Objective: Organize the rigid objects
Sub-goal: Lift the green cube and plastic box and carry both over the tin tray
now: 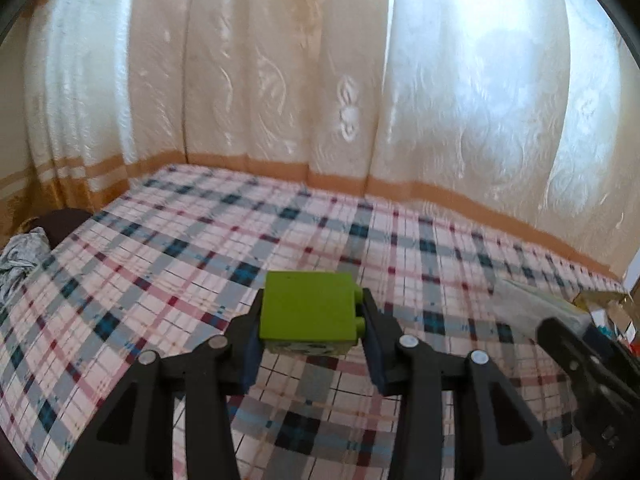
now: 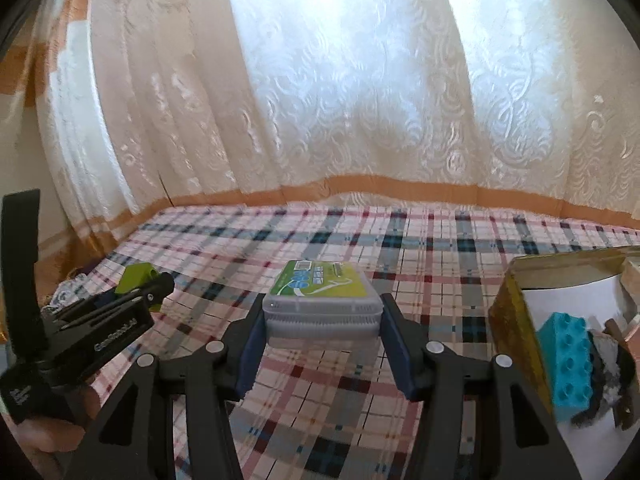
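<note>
Both claws are loaded and lifted above the plaid bed (image 1: pixel 168 248). The left claw (image 1: pixel 310 334) is clenched on a green toy brick (image 1: pixel 308 308); the right claw (image 2: pixel 322 332) grips a flat plastic case with a green label (image 2: pixel 322 300) by its two sides. The step in hand looks like the carry toward the cardboard box (image 2: pixel 516 304) at the right (a blue toy brick (image 2: pixel 570 364) already lies in it). Next, each piece likely needs bringing over the box opening before letting go, one claw at a time.
</note>
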### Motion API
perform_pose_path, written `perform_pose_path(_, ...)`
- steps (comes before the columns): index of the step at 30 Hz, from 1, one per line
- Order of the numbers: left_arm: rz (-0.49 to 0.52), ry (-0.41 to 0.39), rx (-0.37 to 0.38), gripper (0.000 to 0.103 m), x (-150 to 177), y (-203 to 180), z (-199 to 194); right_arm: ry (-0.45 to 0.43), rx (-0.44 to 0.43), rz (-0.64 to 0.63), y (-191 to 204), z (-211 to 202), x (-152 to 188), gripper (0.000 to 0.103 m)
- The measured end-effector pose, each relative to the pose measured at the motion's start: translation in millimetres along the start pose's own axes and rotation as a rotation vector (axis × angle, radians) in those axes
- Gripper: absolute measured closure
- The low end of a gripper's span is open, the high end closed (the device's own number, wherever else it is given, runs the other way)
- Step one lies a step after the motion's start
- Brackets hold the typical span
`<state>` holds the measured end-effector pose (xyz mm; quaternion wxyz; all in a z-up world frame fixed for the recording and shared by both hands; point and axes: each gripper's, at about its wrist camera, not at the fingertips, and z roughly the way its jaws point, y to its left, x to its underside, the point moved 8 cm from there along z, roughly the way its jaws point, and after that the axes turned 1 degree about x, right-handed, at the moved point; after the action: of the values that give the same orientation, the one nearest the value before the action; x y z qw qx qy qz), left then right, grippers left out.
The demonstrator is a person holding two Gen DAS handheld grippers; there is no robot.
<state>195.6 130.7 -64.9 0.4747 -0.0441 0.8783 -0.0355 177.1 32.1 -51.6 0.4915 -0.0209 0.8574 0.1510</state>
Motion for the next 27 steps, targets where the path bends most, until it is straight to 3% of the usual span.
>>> perform_pose_path(7, 0.027, -0.093, -0.029, 0.061, -1, -14, -24, -0.100, 0.065, -0.041, -2, -35, 0, 0.047)
perform_pose_path(27, 0.064, -0.138, 0.004, 0.061, 21, -64, -59, -0.159, 0.107, -0.063, -22, -76, 8, 0.047)
